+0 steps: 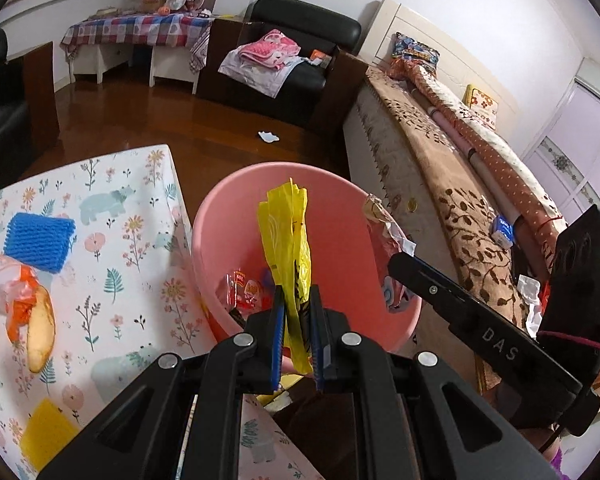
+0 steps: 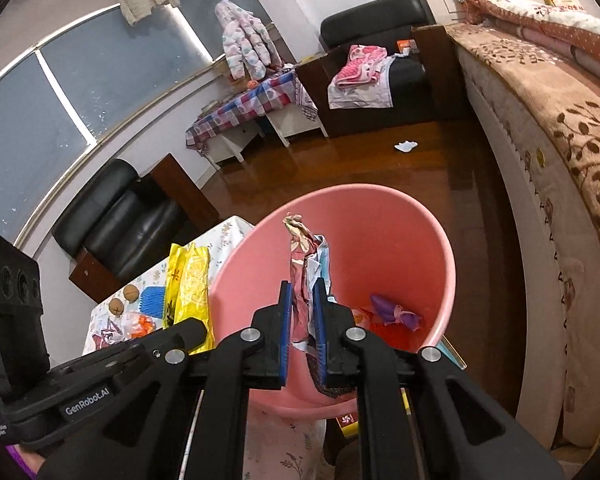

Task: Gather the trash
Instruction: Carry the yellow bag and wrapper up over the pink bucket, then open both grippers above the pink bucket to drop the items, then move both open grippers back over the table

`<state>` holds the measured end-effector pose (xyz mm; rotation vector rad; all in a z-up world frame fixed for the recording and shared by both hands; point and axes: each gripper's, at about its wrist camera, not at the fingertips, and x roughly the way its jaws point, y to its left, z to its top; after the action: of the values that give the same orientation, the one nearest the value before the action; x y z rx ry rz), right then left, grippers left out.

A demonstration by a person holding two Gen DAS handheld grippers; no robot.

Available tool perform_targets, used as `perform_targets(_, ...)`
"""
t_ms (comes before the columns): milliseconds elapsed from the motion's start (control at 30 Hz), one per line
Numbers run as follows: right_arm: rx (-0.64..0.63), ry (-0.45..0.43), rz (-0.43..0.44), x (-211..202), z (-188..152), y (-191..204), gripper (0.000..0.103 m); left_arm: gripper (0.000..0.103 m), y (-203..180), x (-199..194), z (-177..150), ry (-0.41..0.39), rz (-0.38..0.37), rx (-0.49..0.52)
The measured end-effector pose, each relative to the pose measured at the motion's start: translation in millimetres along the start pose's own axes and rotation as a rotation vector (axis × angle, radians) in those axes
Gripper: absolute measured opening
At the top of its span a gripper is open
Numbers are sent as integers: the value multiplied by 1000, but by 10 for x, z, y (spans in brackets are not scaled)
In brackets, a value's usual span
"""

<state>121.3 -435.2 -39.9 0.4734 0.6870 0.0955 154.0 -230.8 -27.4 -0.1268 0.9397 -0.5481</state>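
left gripper fingers clenched on yellow bag, right gripper fingers on crumpled wrapper; both over pink bin, frame centre, ready for drop.

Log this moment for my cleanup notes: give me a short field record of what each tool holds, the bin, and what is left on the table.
left tool: shut on a yellow plastic bag, held above the bin
right tool: shut on a crumpled wrapper, also above the bin
bin: pink, open top, beside the table; some wrappers already lie inside
table: floral cloth; blue sponge, yellow sponge, orange-and-white wrapper still on it
floor: one white scrap lies beyond the bin
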Motion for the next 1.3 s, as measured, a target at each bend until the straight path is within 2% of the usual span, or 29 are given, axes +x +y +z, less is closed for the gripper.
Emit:
perform_targets(133, 8, -5, -5, 17, -1, -37, 13, 16, -4, 3, -22, -10, 18, 12)
perform_targets(167, 9, 0, -13, 32, 9, -29, 15, 23, -14, 5, -27, -12, 28, 22)
perform_targets(200, 9, 11, -23, 55, 12, -33, 21, 36, -20, 13, -29, -9, 38, 31)
perform_targets(267, 13, 17, -23, 51, -3, -22, 29, 43, -13, 8, -24, -1, 46, 27)
perform_targets(333, 9, 7, -20, 25, -8, -11, 36, 43, 1, -30, -22, -10, 33, 20)
perform_targets(400, -6, 3, -24, 0, -11, 22, 38, 43, 16, -70, -19, -20, 33, 14)
perform_targets(667, -61, -17, -22, -116, -82, 223, 39, 44, 213, -314, -86, -59, 56, -43)
perform_targets(900, -115, -82, -16, -266, -225, 544, 39, 44, 383, -597, -212, -92, 83, -46)
perform_targets(1167, -224, -65, 47, -264, -449, 1075, 38, 44, 729, -925, -385, -132, 142, -76)
perform_targets(1300, -252, -41, 83, -178, -523, 1292, 38, 44, 1028, -1082, -463, -147, 175, -128)
